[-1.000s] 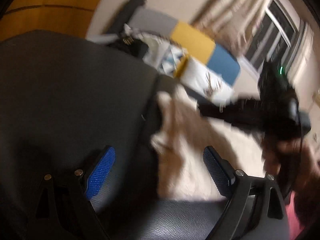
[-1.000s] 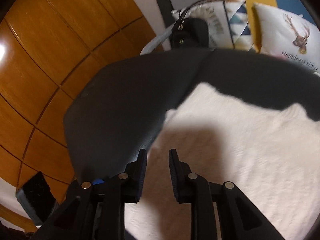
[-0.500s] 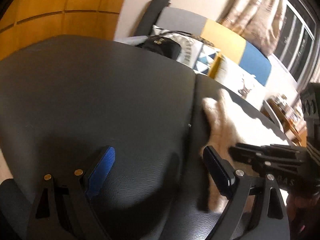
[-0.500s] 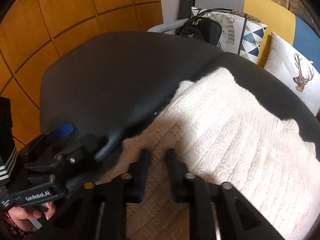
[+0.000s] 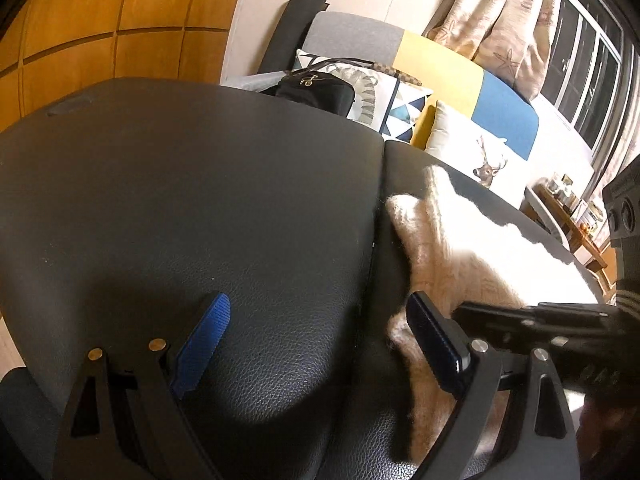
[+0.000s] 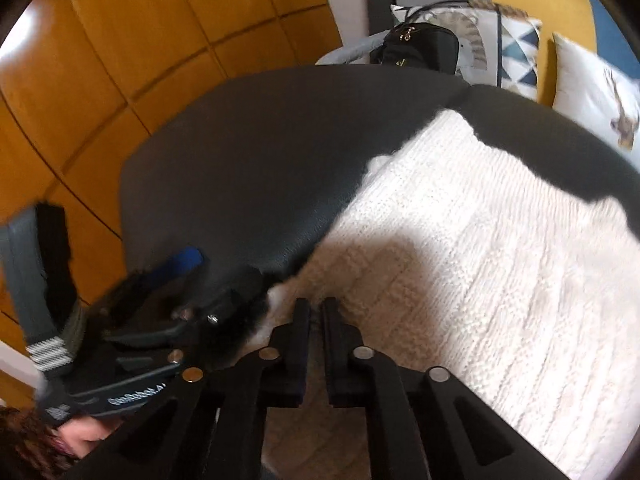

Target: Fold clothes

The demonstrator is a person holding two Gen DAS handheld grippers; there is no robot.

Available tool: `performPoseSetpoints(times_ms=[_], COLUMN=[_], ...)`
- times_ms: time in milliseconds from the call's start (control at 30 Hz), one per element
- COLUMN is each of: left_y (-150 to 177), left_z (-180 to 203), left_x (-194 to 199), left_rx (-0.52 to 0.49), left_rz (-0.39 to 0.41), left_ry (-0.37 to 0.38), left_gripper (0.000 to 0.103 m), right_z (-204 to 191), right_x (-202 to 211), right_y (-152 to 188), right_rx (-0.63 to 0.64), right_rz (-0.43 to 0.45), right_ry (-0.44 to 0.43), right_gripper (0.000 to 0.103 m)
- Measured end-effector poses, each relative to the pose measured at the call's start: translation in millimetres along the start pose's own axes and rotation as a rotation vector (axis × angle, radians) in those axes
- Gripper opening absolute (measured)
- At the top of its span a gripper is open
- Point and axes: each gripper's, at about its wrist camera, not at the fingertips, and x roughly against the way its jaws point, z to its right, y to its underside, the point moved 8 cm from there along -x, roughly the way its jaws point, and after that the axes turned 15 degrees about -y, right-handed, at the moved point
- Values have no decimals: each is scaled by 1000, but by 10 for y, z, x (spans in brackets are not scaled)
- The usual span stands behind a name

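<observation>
1. Wood-panelled wall (image 6: 120,60) and a colour-block sofa (image 5: 440,68) with cushions frame a black leather surface (image 5: 200,200), two padded sections meeting at a seam; it could be a bed or a bench, I cannot tell which.
2. On the right-hand section lies the cream knitted sweater (image 6: 480,240), spread fairly flat, its near left corner by the seam. That would fit either a garment laid out for folding or one part-way folded.
3. Right hand-held gripper (image 6: 316,312) sits at the sweater's near edge, jaws almost closed with a thin gap; whether knit is pinched between them I cannot tell.
4. Left hand-held gripper (image 5: 316,328) is spread wide, holding nothing, its right finger by the fuzzy corner.
5. To fold well, I'd judge both should grasp the same edge, well apart, lift evenly, and keep the loose knit from stretching or snagging.
</observation>
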Motion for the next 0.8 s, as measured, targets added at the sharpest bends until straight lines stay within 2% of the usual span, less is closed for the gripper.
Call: performPoseSetpoints(times_ms=[33, 133, 200, 300, 400, 467, 500, 600, 733, 800], left_y=[-8, -31, -45, -52, 113, 231, 229, 238, 239, 220], left_z=[41, 166, 249, 385, 600, 656, 656, 668, 648, 634], left_x=[30, 120, 181, 260, 134, 11, 9, -8, -28, -29], left_rx=[-11, -43, -64, -106, -241, -306, -305, -315, -308, -306], left_rz=[14, 55, 83, 118, 69, 26, 33, 52, 54, 52], left_ry=[14, 54, 81, 117, 84, 51, 53, 38, 39, 46], left_gripper=[92, 92, 92, 92, 92, 93, 93, 93, 93, 93], right_z=[-4, 42, 159, 314, 451, 503, 529, 564, 576, 566], right_x=[64, 394, 483, 354, 78, -85, -166, -296, -283, -110], right_y=[-41, -275, -403, -576, -701, -656, -633, -724, -751, -727], right_rx=[-19, -34, -41, 22, 107, 107, 107, 109, 70, 29], right_rz=[20, 187, 216, 131, -7, -66, -96, -101, -28, 28], right_ry=[-16, -21, 27, 94, 175, 176, 176, 203, 149, 115], right_gripper=[19, 21, 21, 20, 15, 15, 14, 12, 15, 15])
